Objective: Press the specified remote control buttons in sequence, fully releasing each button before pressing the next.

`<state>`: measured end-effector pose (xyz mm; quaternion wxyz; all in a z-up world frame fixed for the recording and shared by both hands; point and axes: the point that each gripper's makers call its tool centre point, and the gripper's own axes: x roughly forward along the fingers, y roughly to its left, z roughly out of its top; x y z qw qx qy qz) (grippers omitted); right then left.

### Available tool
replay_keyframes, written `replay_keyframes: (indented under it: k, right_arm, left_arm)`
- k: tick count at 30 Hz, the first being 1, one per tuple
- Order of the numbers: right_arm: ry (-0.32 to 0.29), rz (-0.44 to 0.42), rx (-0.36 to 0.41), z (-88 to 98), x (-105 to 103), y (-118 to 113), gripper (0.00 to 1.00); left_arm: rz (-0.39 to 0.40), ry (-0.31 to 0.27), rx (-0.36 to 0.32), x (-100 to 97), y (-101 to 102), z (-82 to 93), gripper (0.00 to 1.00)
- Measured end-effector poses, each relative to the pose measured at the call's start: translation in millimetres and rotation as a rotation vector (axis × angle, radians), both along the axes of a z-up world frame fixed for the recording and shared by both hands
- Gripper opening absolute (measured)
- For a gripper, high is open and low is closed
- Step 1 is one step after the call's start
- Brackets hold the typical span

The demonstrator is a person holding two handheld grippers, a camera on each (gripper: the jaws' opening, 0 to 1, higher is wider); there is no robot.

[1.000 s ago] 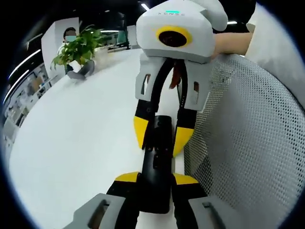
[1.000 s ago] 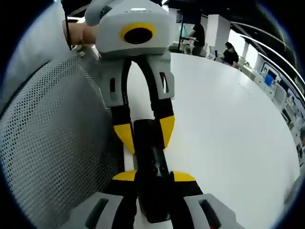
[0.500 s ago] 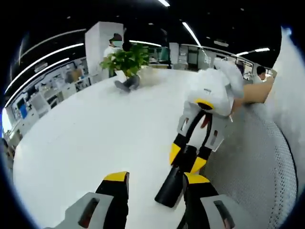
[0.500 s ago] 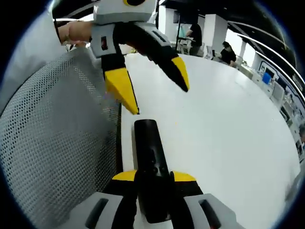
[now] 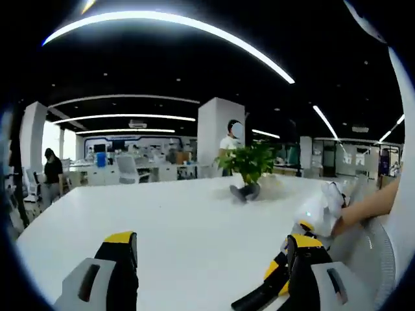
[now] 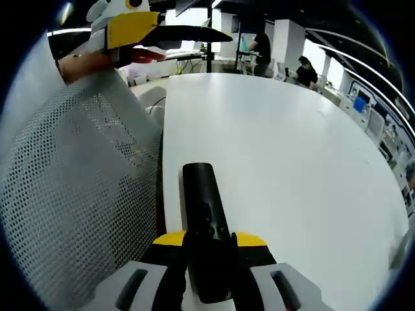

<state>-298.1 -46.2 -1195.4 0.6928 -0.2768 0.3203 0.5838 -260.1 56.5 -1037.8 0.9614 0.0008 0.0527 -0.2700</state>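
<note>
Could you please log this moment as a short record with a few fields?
remote: black remote control, lying lengthwise on the white table
right gripper: right gripper shut on the remote's near end
left gripper: left gripper open, lifted off the table, holding nothing
background: potted plant at the table's far edge

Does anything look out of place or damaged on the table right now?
Nothing stands out. The slim black remote control looks intact, clamped in the right tool above the white table. The left tool is open, away from the remote. A small green potted plant stands upright on the table.
</note>
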Motion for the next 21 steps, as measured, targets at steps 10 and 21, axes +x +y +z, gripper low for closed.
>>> replay_keyframes:
  k: [10, 21]
  right_arm:
    - [-0.003, 0.003, 0.006, -0.6, 1, 0, 0.23]
    - [-0.003, -0.003, 0.02, 0.0, 0, -1, 0.23]
  left_arm:
    - [-0.009, 0.087, 0.071, 1.1, -7, -23.7, 1.0]
    - [-0.019, 0.092, 0.004, -1.4, -8, -20.3, 1.0]
